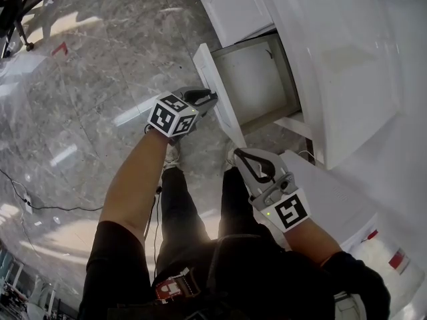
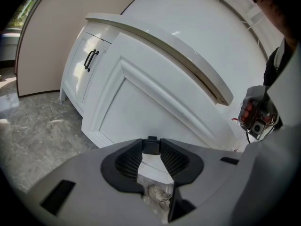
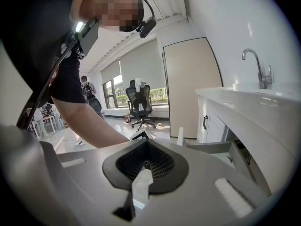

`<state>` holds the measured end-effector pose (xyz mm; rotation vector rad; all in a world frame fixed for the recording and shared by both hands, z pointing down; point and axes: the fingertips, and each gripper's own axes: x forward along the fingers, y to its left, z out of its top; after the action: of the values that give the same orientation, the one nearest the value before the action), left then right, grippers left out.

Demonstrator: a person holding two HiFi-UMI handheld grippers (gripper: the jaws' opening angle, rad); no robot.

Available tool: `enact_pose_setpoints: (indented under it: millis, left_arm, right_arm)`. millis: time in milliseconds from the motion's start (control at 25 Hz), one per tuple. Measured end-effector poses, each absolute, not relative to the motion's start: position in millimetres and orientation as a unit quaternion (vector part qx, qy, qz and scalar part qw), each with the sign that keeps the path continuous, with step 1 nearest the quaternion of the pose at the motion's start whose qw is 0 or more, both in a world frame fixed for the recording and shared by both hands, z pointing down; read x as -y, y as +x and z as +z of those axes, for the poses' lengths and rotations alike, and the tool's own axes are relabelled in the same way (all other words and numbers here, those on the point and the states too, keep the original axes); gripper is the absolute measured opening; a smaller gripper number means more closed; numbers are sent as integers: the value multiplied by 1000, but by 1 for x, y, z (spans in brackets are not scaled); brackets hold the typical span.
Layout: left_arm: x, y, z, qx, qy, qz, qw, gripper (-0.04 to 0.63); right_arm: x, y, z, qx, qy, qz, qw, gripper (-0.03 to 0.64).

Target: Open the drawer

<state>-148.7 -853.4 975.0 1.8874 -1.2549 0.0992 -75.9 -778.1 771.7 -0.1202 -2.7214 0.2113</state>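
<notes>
**Already well out: drawer held by its handle in the left gripper**

Viewed from above, looking steeply down. Found the drawer (image 1: pixel 257 79) drawn well out of the white cabinet (image 1: pixel 333 65), its white inside open to view, its front panel (image 1: pixel 212 71) standing on edge on the side toward the floor (image 1: pixel 87 79). Found the left gripper (image 1: pixel 208 99) right at that front, jaws clamped on the small dark handle (image 2: pixel 150 146), with the handle lying crosswise between the pads. Confirmed in the left gripper view: black handle pinched at the jaw tips, white panel filling the view just beyond.

Found the right gripper (image 1: pixel 241 157) lower in the head view, near the drawer's closer corner but apart from it, jaws together with nothing between them.

Judged the left hand the nearer one, and the only one in touch. Judged the slide axis as running from the cabinet outward through the handle into the left gripper, so any further pull would go straight back along the line of those jaws, away from the cabinet. Judged the task nearly or wholly done, with little travel likely left.
</notes>
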Motion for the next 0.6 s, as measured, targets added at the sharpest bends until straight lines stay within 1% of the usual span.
enact_pose_setpoints:
  millis: [600]
  left_arm:
    - [852,-149,975,499,753,43,427,121]
  right_arm:
    - [772,-90,775,973,-62,75,209,-2]
